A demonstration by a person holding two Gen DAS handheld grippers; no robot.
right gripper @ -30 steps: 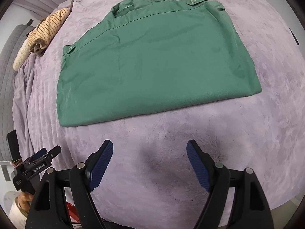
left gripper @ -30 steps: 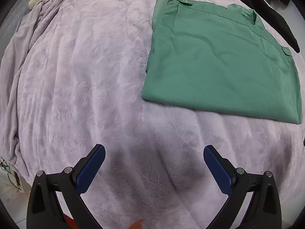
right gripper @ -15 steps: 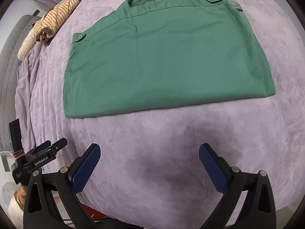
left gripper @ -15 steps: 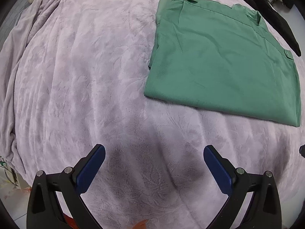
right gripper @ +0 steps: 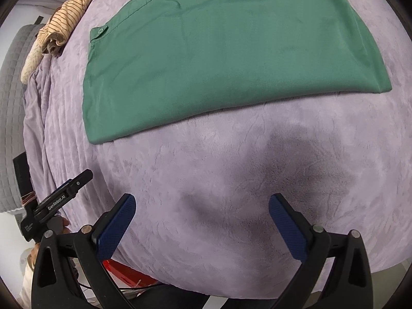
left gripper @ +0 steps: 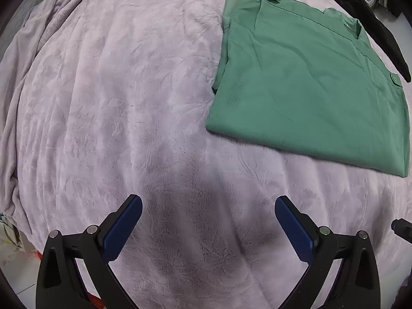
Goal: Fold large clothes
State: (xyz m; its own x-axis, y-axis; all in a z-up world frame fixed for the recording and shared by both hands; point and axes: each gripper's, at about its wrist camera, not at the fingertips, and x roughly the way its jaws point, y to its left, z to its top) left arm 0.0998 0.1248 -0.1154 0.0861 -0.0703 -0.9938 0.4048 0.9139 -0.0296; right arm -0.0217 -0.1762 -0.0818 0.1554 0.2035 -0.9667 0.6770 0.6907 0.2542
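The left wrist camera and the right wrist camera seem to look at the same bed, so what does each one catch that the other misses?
Only the left wrist view shows the black garment lying past the far corner of the green shirt, and its own left gripper with jaws wide open over bare blanket.

Only the right wrist view shows the striped tan cloth bunched at the bed's far left, a red object below the bed edge, and the right gripper, jaws also open and empty.

Both share the folded green shirt and the lilac blanket.
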